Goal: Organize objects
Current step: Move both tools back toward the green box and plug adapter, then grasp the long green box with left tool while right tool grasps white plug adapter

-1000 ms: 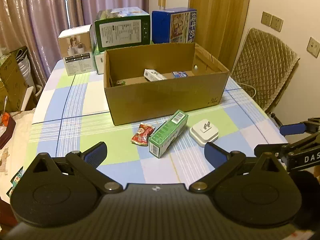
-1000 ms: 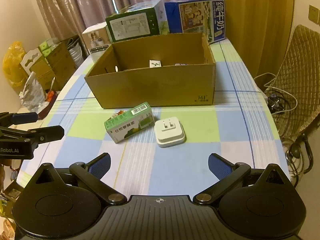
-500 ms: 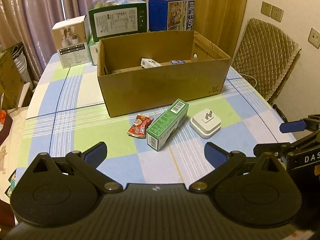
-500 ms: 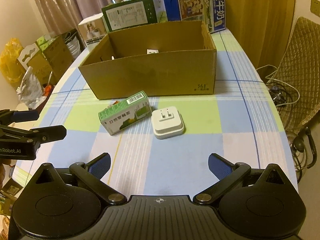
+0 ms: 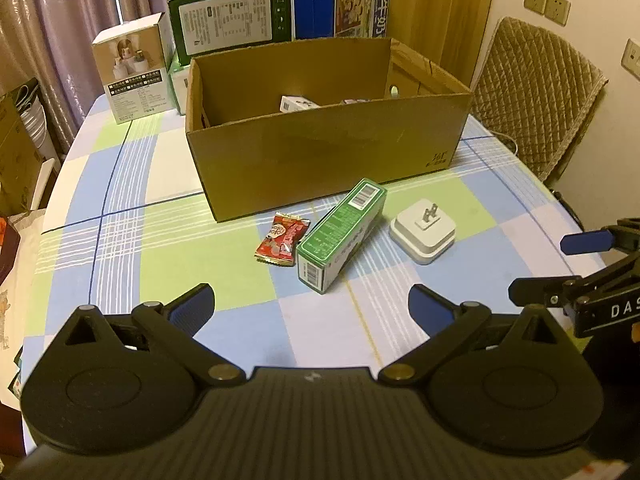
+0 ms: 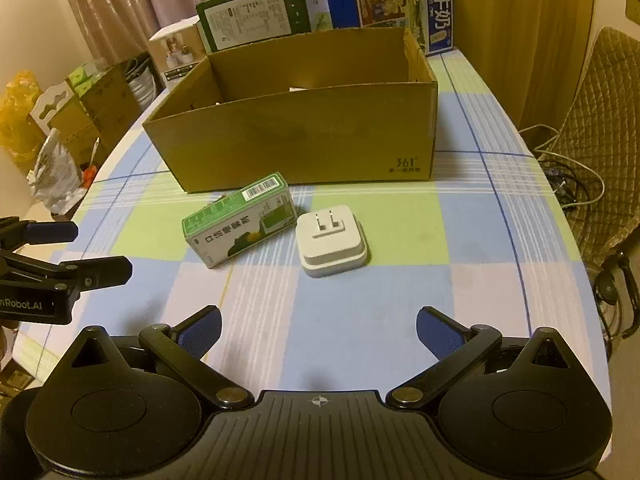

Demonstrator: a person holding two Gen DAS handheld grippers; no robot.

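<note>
An open cardboard box stands mid-table with a few small packages inside. In front of it lie a red snack packet, a green carton and a white plug adapter, prongs up. The carton hides the packet in the right wrist view. My left gripper is open and empty, hovering short of the packet and carton. My right gripper is open and empty too, just short of the adapter. Each gripper shows at the edge of the other's view.
Behind the box stand a white box, a green box and a blue milk carton box. A quilted chair is at the right. Cardboard boxes and bags crowd the floor at the left. The checked tablecloth covers the table.
Both grippers have moved forward and lower toward the items in front of the box; the carton, packet and adapter look larger. Nothing on the table has shifted.
</note>
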